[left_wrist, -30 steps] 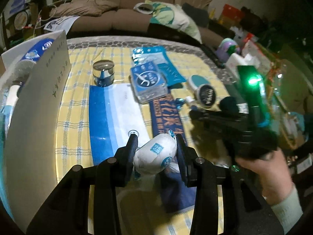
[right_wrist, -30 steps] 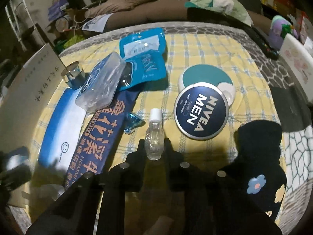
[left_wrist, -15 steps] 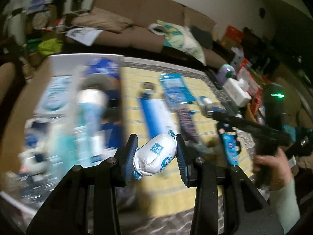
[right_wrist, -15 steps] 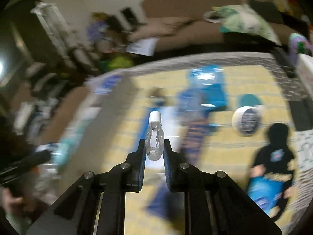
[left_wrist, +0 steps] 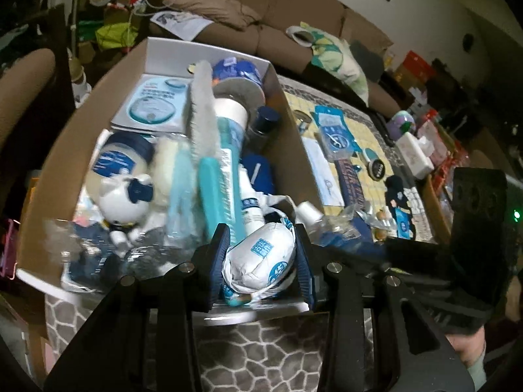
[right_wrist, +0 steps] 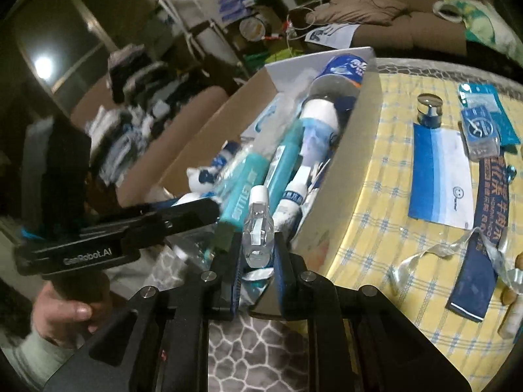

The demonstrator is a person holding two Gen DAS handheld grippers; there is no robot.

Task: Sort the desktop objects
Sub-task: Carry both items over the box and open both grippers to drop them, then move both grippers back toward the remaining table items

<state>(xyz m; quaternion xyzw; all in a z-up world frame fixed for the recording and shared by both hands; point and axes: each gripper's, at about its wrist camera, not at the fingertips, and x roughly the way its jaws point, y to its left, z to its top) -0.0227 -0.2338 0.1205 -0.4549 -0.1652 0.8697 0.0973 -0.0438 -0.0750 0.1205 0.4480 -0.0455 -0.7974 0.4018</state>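
Left wrist view: left gripper (left_wrist: 261,261) clamps a white wrapped packet (left_wrist: 261,258) w/ blue print, pads pressing both sides; packet hangs over near end of the cardboard box (left_wrist: 45,170).

Right wrist view: right gripper (right_wrist: 258,248) nearly closed on a small clear bottle (right_wrist: 257,225), white cap up, gripped at the body; it sits just above the box's near corner.

Box contents: already crowded w/ teal tube (right_wrist: 243,189), jar, brush, cow figurine (left_wrist: 126,202), other toiletries.

Yellow checked tablecloth (right_wrist: 385,176): silver-lidded jar (right_wrist: 429,109), blue-white pouch (right_wrist: 439,181), navy banner and pouches not yet sorted.

Risks:
- Both grippers converge on same corner; tools close together, could knock each other at release.
- Pile is high, so the packet may roll off the heap or over the rim.
- Bottle is held near the box edge; release here could drop it outside onto the grey patterned surface.
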